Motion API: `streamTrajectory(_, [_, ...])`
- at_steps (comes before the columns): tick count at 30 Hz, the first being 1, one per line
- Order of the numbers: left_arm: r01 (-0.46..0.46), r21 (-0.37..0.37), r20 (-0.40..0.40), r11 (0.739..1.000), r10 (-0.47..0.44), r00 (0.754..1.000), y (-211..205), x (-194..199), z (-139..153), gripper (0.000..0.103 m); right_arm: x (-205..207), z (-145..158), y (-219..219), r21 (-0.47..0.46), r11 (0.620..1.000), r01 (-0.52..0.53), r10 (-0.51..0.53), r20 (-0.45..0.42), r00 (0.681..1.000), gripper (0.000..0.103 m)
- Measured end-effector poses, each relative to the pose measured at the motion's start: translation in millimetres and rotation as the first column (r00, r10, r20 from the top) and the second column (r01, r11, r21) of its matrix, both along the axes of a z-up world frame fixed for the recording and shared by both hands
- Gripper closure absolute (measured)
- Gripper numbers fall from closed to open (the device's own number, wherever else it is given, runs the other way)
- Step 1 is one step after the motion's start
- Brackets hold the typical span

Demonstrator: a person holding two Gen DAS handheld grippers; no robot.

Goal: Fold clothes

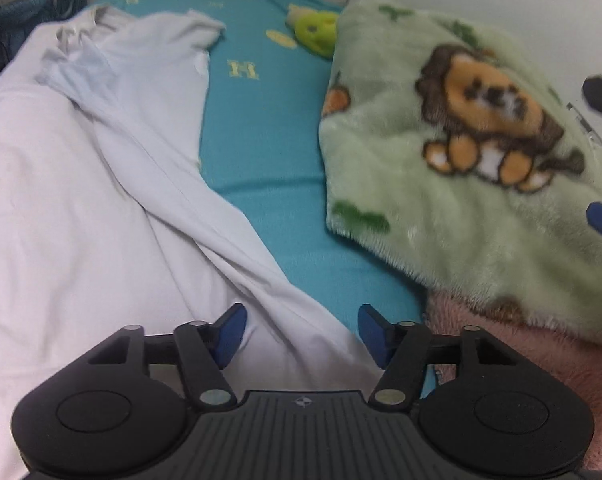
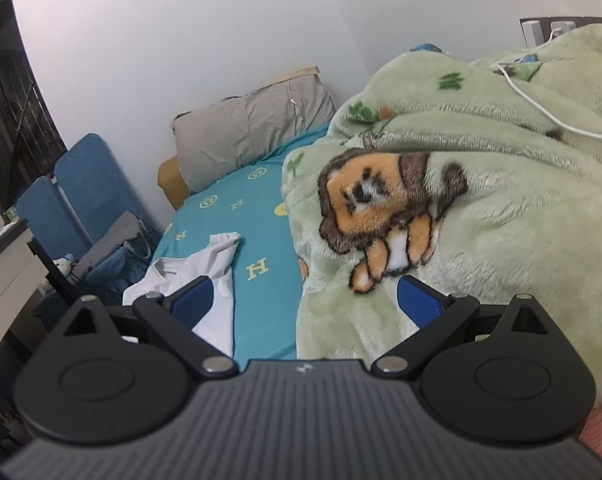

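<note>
White shirt (image 1: 101, 160) lies rumpled on teal sheet (image 1: 261, 140).

I see a white wall (image 2: 181, 40) behind the bed with its teal sheet (image 2: 257, 216), a grey pillow (image 2: 253, 128), and a dark window (image 2: 5, 120).

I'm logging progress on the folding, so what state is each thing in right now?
White shirt: spread out and creased on the bed, not folded.
Green lion blanket: rumpled, heaped beside the shirt.
Pink blanket: partly under the green one.
Grey pillow: propped against the wall.
Left tool: open above the shirt's hem, empty.
Right tool: open, empty.
</note>
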State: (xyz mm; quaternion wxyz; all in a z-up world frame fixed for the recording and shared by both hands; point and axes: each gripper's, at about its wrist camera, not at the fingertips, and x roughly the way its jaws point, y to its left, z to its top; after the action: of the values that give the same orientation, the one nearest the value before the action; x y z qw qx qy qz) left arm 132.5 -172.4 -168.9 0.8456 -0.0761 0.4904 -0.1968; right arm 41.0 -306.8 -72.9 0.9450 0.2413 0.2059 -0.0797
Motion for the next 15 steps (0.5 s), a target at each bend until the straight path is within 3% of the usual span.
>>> streamTrajectory(2, [-0.006, 0.028, 0.0, 1.0, 0.006, 1.0, -1, 2, -8, 0.056, 3, -2, -1, 0.003, 1.0, 0.007, -0.007, -0.009, 1.0, 0.003])
streamTrajectory(4, [-0.005, 0.036, 0.021, 0.999, 0.005, 1.0, 1, 2, -9, 0.078, 5, -3, 0, 0.005, 1.0, 0.005, -0.005, -0.014, 1.0, 0.003])
streamTrajectory(7, [-0.014, -0.005, -0.002, 1.0, 0.014, 1.0, 13, 4, -7, 0.094, 6, -4, 0, 0.003, 1.0, 0.002, -0.002, -0.015, 1.0, 0.003])
streamTrajectory(15, [-0.029, -0.213, -0.067, 0.977, 0.015, 0.998, 77, 0, 36, 0.099, 7, -4, 2, 0.006, 1.0, -0.006, 0.006, -0.015, 1.0, 0.003])
